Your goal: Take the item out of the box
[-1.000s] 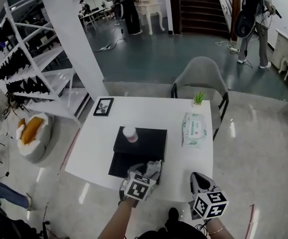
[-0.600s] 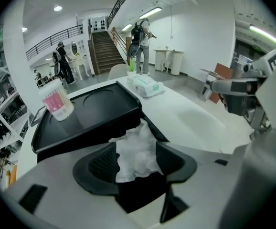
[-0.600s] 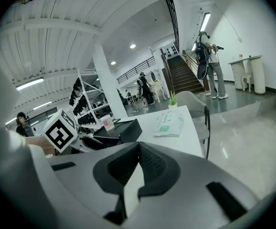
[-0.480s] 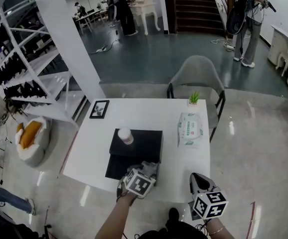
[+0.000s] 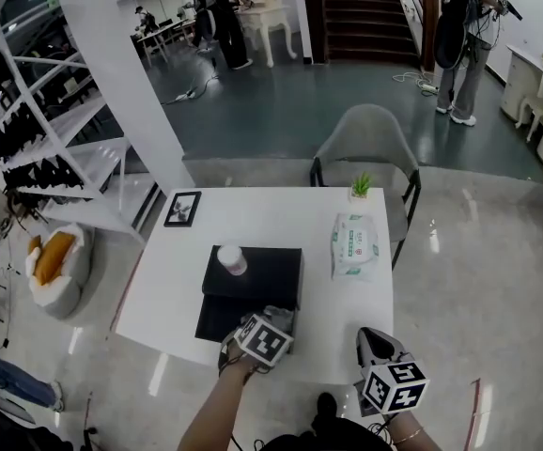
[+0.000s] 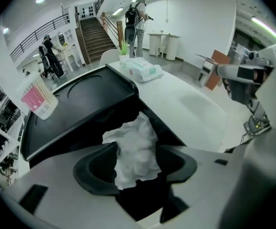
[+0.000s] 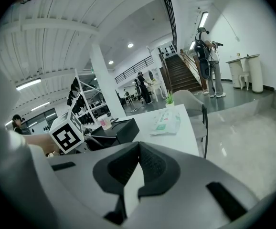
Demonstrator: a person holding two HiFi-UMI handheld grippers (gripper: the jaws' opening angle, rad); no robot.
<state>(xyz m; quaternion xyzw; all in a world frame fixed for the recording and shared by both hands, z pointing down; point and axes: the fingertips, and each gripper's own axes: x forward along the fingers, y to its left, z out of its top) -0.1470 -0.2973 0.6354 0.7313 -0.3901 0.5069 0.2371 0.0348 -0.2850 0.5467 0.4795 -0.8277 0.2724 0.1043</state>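
Note:
A black box sits on the white table, with its black lid pushed back over the far half. My left gripper is at the box's front right corner, shut on a crumpled white paper wad. In the left gripper view the wad sticks up between the jaws over the dark box opening. My right gripper hovers at the table's front right edge. It holds nothing, and its jaws meet at the tips.
A small round container with a pink label stands on the lid's far left corner. A pack of wet wipes, a tiny potted plant and a framed picture lie farther back. A grey chair stands behind the table.
The head view has shifted a little. My left gripper stays shut on the paper wad at the box's front edge, and the right gripper has barely moved.

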